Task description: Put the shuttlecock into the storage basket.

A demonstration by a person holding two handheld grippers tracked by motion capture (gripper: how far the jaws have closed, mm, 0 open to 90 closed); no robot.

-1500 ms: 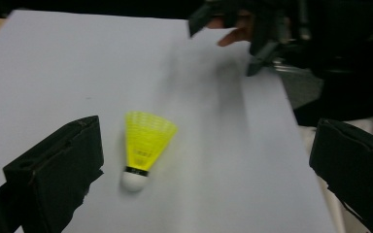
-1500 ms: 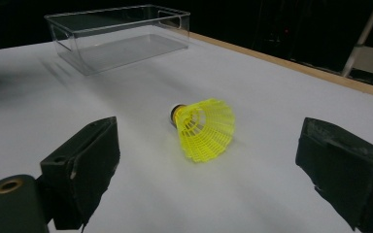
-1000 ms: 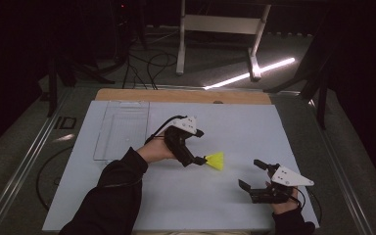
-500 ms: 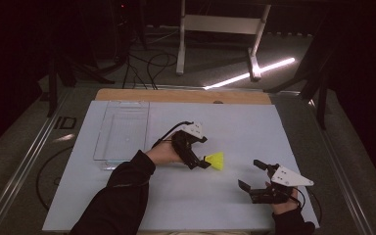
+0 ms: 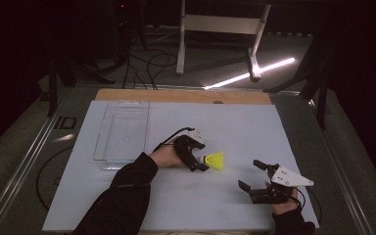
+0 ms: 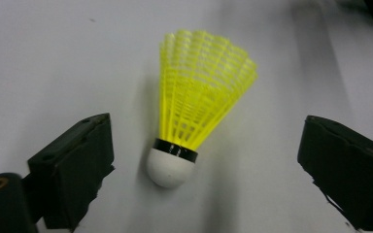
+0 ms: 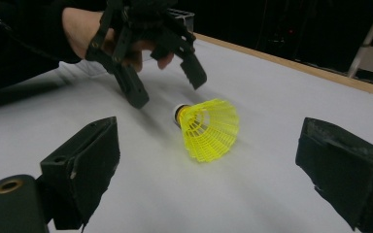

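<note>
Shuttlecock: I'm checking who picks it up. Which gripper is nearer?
Left. The left gripper has its open jaws beside the shuttlecock's cork; the right gripper sits well off, apart.

Shuttlecock [image 5: 215, 160] lies on its side on the table sheet [image 5: 225, 122], centre of the high view, cork end toward frame left. Left gripper [image 5: 197, 161] just left of it, jaws straddling the cork. Right gripper [image 5: 254, 177] lower right, well apart. Clear tray [image 5: 122, 134] on the sheet, left of centre, behind the left hand [image 5: 164, 156].
</note>
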